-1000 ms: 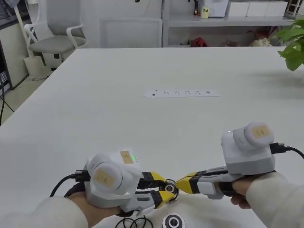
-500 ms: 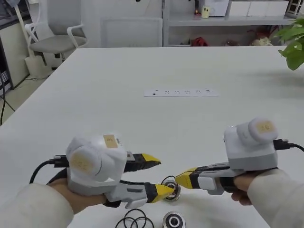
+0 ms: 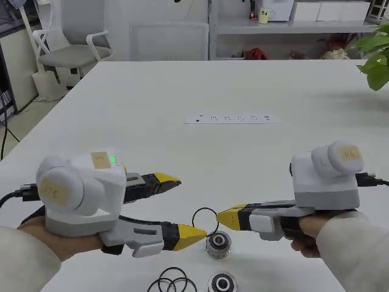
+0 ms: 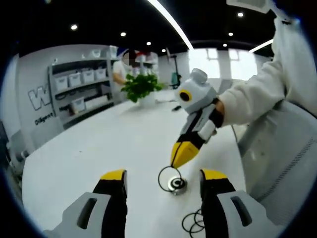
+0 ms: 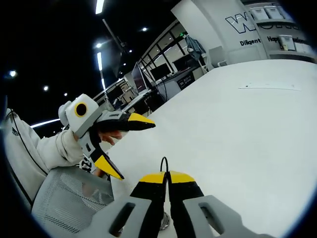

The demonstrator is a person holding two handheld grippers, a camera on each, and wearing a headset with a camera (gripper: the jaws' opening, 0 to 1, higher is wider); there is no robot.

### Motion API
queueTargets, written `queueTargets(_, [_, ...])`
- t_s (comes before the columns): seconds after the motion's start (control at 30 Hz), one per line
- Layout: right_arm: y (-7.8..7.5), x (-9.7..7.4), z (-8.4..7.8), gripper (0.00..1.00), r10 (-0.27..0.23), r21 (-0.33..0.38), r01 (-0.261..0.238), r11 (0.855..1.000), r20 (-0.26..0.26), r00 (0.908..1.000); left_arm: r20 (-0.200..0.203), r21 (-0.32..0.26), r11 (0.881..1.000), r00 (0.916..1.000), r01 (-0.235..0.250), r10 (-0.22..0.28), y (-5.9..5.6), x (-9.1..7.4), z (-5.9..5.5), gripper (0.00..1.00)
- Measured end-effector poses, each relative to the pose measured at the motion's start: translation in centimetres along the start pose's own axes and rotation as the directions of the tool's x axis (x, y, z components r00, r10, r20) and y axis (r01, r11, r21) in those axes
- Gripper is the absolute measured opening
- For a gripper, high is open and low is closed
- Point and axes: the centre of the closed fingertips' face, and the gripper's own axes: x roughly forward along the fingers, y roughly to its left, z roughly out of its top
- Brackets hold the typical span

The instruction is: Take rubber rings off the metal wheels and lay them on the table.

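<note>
The right hand-held gripper (image 3: 222, 218) is clamped on a black rubber ring (image 3: 205, 210), which it holds just above the metal wheel (image 3: 217, 242) on the counter (image 3: 243, 91). The left hand-held gripper (image 3: 182, 207) gapes wide just beside that wheel, touching neither wheel nor ring.

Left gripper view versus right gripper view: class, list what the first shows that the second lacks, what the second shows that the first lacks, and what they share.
Left gripper view, not the right: a pile of loose rubber rings lying near its own open jaws, and a green plant at the far end of the table. Right gripper view, not the left: the left gripper from outside, jaws wide apart, and a power strip on the table. Shared: the white table and the rubber ring pinched in the shut right gripper.
</note>
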Motion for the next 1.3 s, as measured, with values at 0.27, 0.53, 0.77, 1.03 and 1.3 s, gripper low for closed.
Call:
queueTargets(0.27, [1.5,0.5,0.2,0.0,0.043,0.014,-0.043,0.999,0.01,0.999,0.053,-0.051,0.999,0.9985,-0.011,0.014,-0.3,-2.2,0.5,0.7])
queueTargets(0.53, [2.8,1.4,-0.2,0.0,0.078,0.019,-0.078,0.997,-0.002,0.9969,0.054,-0.062,0.997,0.9977,-0.037,0.04,-0.5,-3.6,0.2,0.74])
queueTargets(0.77, [3.9,2.2,-1.1,0.0,0.108,0.028,-0.107,0.994,-0.029,0.9937,0.041,-0.09,0.994,0.9973,-0.058,0.062,-0.7,-4.9,-1.0,0.78])
queueTargets(1.03, [5.0,3.3,-2.4,0.0,0.14,0.054,-0.137,0.989,-0.062,0.9882,0.013,-0.12,0.99,0.9965,-0.081,0.083,-0.8,-6.0,-2.5,0.83])
queueTargets(1.3, [5.7,4.4,-4.4,0.0,0.152,0.08,-0.144,0.986,-0.108,0.9824,-0.025,-0.13,0.989,0.997,-0.076,0.073,-1.4,-6.3,-3.7,0.85])
